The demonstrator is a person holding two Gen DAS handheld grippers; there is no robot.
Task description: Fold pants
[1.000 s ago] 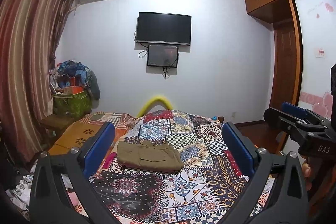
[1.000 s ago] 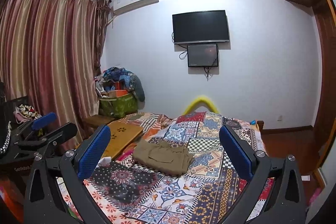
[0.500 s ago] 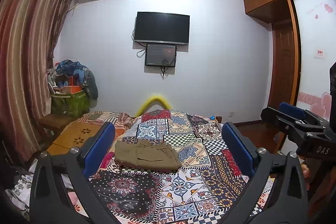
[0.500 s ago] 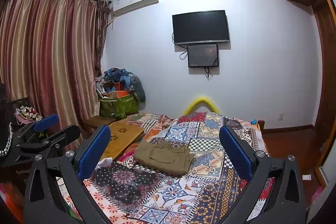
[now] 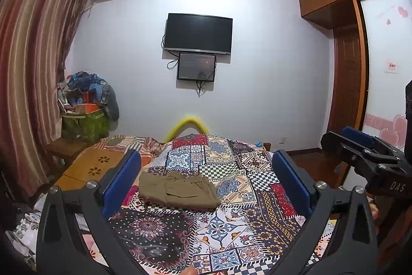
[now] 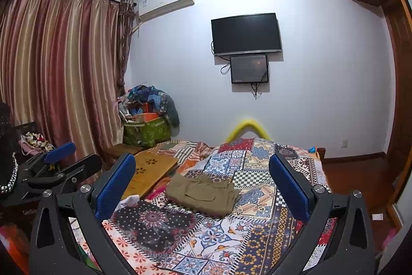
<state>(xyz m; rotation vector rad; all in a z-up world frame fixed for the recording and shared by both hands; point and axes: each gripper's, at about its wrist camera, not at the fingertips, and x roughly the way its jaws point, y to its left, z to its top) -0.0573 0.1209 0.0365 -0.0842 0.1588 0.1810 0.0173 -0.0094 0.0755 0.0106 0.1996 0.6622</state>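
Note:
Olive-brown pants (image 5: 177,188) lie folded into a compact rectangle on the patchwork bedspread (image 5: 231,221), towards the left of the bed. They also show in the right wrist view (image 6: 203,193). My left gripper (image 5: 206,177) is open and empty, held back from the pants and above the near part of the bed. My right gripper (image 6: 202,179) is open and empty too, also held back from the pants. In the left wrist view the right gripper (image 5: 360,148) shows at the right edge. In the right wrist view the left gripper (image 6: 64,159) shows at the left edge.
A wooden board (image 6: 152,169) lies on the bed's left side. A green bag piled with clothes (image 6: 146,125) stands in the corner by the curtain (image 6: 59,74). A TV (image 6: 246,34) hangs on the far wall. A yellow tube (image 6: 247,129) arches behind the bed. A wardrobe (image 5: 345,84) stands right.
Both grippers have drifted slightly, so the view has shifted a little. The pants have not moved and both grippers stay open.

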